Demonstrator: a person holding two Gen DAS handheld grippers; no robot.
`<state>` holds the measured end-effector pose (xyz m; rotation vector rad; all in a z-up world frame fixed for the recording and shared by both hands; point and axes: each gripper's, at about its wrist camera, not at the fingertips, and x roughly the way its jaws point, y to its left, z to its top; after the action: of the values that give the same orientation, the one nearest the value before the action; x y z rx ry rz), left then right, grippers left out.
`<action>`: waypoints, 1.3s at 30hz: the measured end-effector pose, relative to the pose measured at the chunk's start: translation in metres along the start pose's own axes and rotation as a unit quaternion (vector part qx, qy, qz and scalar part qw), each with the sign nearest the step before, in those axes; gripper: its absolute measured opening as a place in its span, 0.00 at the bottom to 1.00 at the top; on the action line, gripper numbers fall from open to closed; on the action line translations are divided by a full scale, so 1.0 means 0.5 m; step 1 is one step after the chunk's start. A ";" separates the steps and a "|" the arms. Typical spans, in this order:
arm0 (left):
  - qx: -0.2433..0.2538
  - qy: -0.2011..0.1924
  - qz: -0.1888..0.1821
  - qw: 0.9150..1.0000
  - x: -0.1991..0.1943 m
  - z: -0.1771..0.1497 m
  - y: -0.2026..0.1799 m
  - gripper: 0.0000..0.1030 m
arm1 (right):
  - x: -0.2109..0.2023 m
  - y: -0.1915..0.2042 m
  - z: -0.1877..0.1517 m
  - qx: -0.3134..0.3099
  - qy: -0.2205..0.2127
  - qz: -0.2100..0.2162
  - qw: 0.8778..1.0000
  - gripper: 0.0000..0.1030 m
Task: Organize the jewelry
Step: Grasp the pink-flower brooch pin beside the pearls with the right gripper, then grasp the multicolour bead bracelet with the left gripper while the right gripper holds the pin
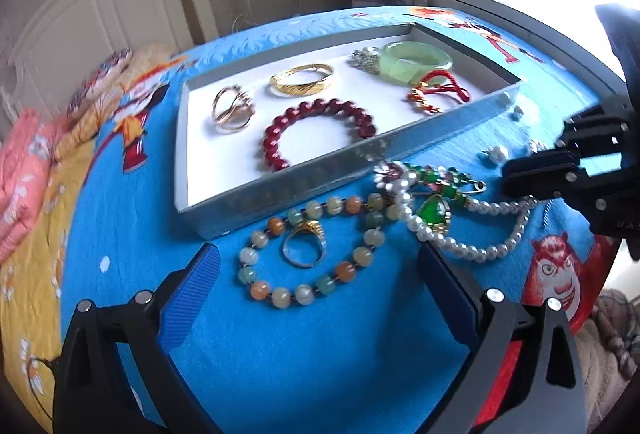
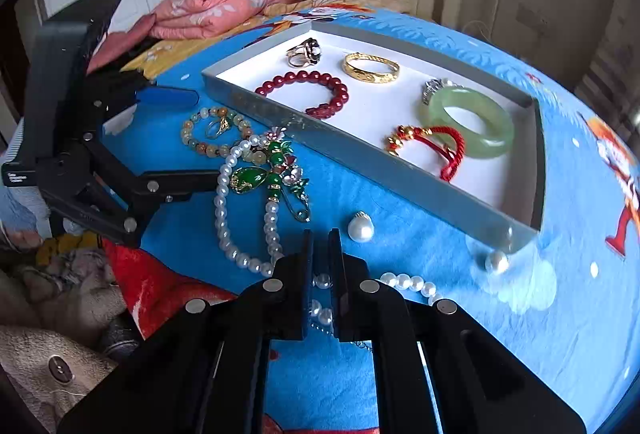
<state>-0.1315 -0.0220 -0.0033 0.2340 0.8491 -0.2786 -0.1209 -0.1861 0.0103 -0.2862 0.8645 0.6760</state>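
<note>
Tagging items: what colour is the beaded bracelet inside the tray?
Dark red; the beaded bracelet shows best in the right wrist view.

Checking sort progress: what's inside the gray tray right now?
Inside the gray tray: red bead bracelet, gold bangle, gold ring, jade bangle, red cord bracelet. A silver piece sits partly hidden behind the jade bangle; type unclear.

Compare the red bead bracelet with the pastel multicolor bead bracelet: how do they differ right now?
The red bead bracelet lies inside the tray; the pastel bead bracelet lies outside it on the blue cloth. The red one is a single dark red; the pastel one mixes orange, cream and pale green. The pastel loop has a ring inside it; the red loop is empty. Both are round-bead loops lying flat.
</note>
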 end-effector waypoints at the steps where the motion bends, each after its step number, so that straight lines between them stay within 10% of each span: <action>1: -0.011 0.003 0.000 1.000 0.001 -0.002 0.010 0.95 | 0.000 0.000 0.001 0.002 0.000 0.000 1.000 0.06; 4: -0.030 0.004 -0.006 1.000 -0.004 -0.012 0.034 0.88 | 0.003 0.005 0.007 -0.006 0.003 -0.009 1.000 0.06; 12: -0.049 -0.010 0.002 0.999 -0.033 -0.044 0.096 0.27 | 0.025 0.042 0.048 -0.045 0.000 -0.015 0.999 0.07; 17: -0.065 -0.013 0.013 0.998 -0.046 -0.063 0.135 0.18 | 0.045 0.046 0.064 -0.059 0.016 -0.017 0.998 0.18; 19: -0.073 -0.013 0.017 0.997 -0.052 -0.070 0.149 0.18 | 0.043 0.051 0.058 -0.068 0.017 -0.018 0.997 0.35; 30: -0.118 -0.012 0.041 0.992 -0.062 -0.088 0.212 0.18 | 0.070 0.061 0.086 -0.078 0.011 0.009 0.997 0.36; 35: -0.122 -0.029 0.003 0.992 -0.079 -0.090 0.196 0.63 | 0.077 0.089 0.095 -0.096 0.004 0.016 0.995 0.17; 39: -0.132 -0.034 -0.030 0.990 -0.076 -0.077 0.176 0.68 | 0.070 0.092 0.088 -0.090 -0.009 -0.007 0.996 0.16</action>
<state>-0.1530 0.0782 0.0092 -0.0467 0.8169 -0.2257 -0.1081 -0.1146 0.0120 -0.4463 0.7848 0.7431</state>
